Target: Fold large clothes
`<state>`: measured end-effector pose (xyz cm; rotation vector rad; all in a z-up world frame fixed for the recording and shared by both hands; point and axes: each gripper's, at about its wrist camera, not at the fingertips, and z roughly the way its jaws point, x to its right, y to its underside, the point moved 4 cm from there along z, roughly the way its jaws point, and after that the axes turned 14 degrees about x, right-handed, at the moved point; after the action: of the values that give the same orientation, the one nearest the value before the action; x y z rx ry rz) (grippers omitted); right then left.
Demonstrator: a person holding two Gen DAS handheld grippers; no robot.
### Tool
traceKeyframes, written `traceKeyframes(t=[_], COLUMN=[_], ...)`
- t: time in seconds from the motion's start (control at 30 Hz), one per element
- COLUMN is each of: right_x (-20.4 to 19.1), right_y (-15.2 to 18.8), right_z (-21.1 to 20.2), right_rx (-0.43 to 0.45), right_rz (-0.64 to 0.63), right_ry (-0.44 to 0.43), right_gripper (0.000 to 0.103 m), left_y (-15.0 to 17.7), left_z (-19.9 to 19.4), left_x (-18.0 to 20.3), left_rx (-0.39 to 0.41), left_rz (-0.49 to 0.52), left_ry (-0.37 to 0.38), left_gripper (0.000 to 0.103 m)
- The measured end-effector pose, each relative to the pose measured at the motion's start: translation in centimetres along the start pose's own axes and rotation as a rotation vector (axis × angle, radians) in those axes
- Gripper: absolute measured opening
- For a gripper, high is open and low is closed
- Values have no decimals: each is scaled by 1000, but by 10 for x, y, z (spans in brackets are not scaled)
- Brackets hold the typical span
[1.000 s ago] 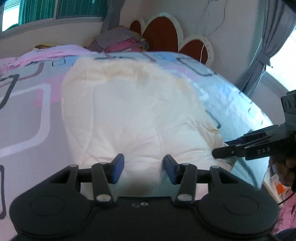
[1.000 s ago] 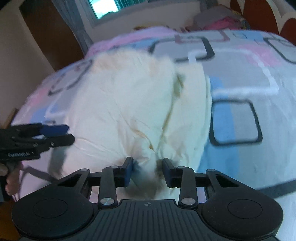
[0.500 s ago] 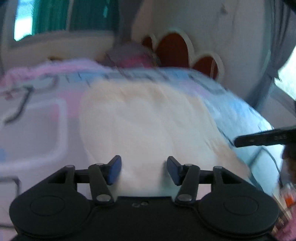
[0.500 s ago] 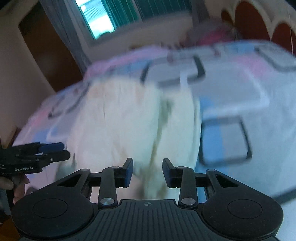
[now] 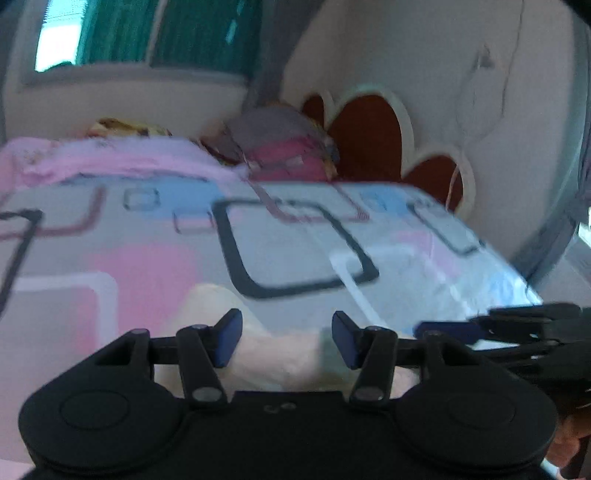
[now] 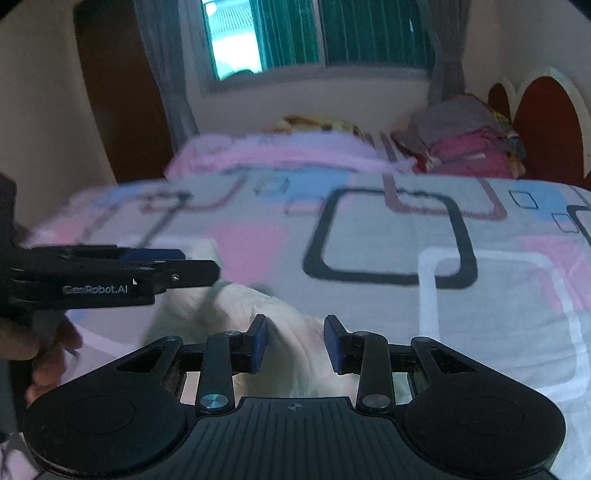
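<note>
A cream-white garment [image 5: 280, 350] lies bunched on the bed, low in both views, and shows as a rumpled heap in the right wrist view [image 6: 236, 310]. My left gripper [image 5: 287, 339] is open and empty just above the cloth. My right gripper [image 6: 295, 341] is open and empty over the heap. The right gripper also shows at the right edge of the left wrist view [image 5: 454, 326]. The left gripper shows at the left of the right wrist view [image 6: 195, 264]. Both views are blurred by motion.
The bed carries a sheet [image 5: 295, 251] with pink, blue and grey squares. A pile of folded clothes [image 5: 284, 147] sits by the red-and-white headboard [image 5: 373, 136]. A window with green curtains [image 6: 321, 33] and a brown door [image 6: 118, 92] stand behind.
Both views have tilted upward and forward. The garment filled the middle of each view and now sits low by the fingers. Both grippers stay open.
</note>
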<state>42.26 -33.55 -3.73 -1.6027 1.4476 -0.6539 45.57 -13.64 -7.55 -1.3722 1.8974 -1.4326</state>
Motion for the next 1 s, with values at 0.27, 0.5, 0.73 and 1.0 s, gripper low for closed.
traceKeyframes(t=[0.27, 0.5, 0.73, 1.0], right_x=[40, 48, 42, 17], right_y=[49, 59, 33, 64], right_z=[32, 42, -11, -82], right_rx=[-80, -90, -11, 13], right_rz=[152, 206, 188, 155], right_ry=[24, 26, 36, -9], right_gripper=[35, 35, 35, 35], left_y=[50, 55, 31, 61], left_z=[44, 55, 16, -86], left_x=[22, 24, 35, 55], left_rx=[-101, -118, -71, -9], left_rz=[125, 161, 206, 115], left_ry=[-78, -109, -81, -3], left_gripper=[52, 53, 57, 61])
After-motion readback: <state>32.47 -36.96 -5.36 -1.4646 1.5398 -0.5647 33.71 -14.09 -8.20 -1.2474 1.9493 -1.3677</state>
